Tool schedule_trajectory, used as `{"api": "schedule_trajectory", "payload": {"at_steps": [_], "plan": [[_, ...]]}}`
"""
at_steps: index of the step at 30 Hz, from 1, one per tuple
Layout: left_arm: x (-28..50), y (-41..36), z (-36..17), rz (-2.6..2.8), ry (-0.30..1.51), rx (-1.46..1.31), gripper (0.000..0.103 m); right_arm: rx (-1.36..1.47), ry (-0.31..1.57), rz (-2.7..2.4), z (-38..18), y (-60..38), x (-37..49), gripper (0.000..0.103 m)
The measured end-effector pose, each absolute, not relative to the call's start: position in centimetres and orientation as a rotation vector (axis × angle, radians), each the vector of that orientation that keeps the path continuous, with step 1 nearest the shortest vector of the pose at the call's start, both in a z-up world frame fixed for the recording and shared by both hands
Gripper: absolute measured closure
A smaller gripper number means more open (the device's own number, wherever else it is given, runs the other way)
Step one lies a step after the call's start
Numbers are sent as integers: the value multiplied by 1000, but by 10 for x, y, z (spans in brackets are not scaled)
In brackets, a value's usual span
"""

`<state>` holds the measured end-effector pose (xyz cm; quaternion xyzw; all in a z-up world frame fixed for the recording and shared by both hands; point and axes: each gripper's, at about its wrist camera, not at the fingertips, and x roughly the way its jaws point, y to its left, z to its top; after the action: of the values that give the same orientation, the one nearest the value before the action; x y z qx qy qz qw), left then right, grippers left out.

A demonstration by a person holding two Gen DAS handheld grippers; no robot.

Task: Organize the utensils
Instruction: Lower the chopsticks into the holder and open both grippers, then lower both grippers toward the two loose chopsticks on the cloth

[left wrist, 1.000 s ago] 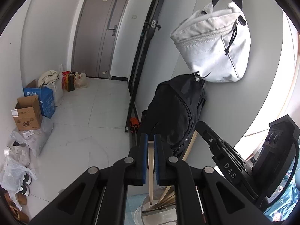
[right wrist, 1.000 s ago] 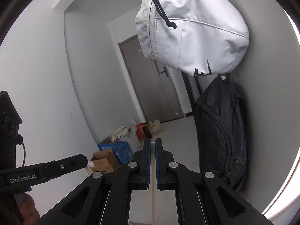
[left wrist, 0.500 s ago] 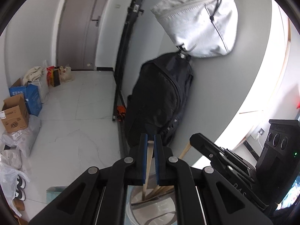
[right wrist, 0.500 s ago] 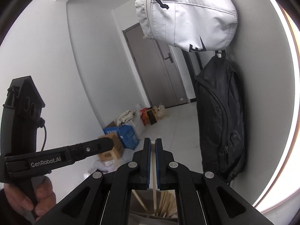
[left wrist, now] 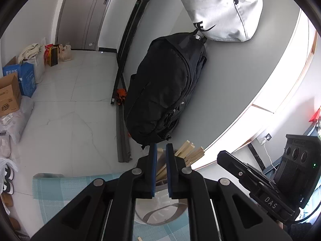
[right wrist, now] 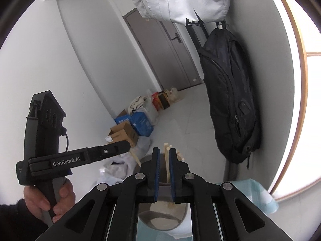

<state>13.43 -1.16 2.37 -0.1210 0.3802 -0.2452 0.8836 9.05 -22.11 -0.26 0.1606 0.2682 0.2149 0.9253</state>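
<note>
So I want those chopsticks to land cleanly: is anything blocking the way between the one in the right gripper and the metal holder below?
Nothing visible does. The right gripper, its jaws opening, has the chopstick between its pads directly above the metal holder, where other chopsticks already lean; the holder's mouth looks open.

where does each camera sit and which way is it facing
Left wrist: sits on the left gripper, looks forward and down along its opening fingers at the cup of wooden chopsticks; the right gripper shows at right.
Right wrist: sits on the right gripper, whose fingers are opening, aimed at the same cup; the left gripper and a hand show at left.
Shared: cup, chopsticks, black backpack, white bag.
</note>
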Motion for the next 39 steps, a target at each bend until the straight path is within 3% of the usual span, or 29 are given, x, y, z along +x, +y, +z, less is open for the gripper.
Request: {"api": "schedule_trajectory", "payload": {"at_steps": [4, 5, 6, 10, 17, 24, 28, 34, 39], "plan": [[116, -1, 28, -466, 777, -280, 52, 343, 546, 428, 1, -228, 71, 57], [111, 1, 28, -449, 769, -287, 43, 339, 546, 426, 3, -228, 66, 56], [107, 2, 29, -434, 762, -289, 42, 335, 546, 421, 4, -228, 63, 56], [89, 4, 32, -389, 751, -293, 42, 328, 523, 414, 13, -231, 42, 32], [59, 2, 47, -341, 722, -271, 42, 295, 497, 407, 30, -229, 14, 18], [31, -1, 56, -260, 704, -212, 41, 266, 480, 421, 37, -219, -10, 10], [16, 7, 54, -228, 676, -224, 25, 254, 480, 436, 35, -211, -23, 7], [-1, 18, 33, -204, 668, -262, 25, 223, 524, 455, 20, -199, -36, 5], [-12, 24, 9, -174, 682, -301, 15, 179, 572, 473, 1, -186, -44, 3]]}}
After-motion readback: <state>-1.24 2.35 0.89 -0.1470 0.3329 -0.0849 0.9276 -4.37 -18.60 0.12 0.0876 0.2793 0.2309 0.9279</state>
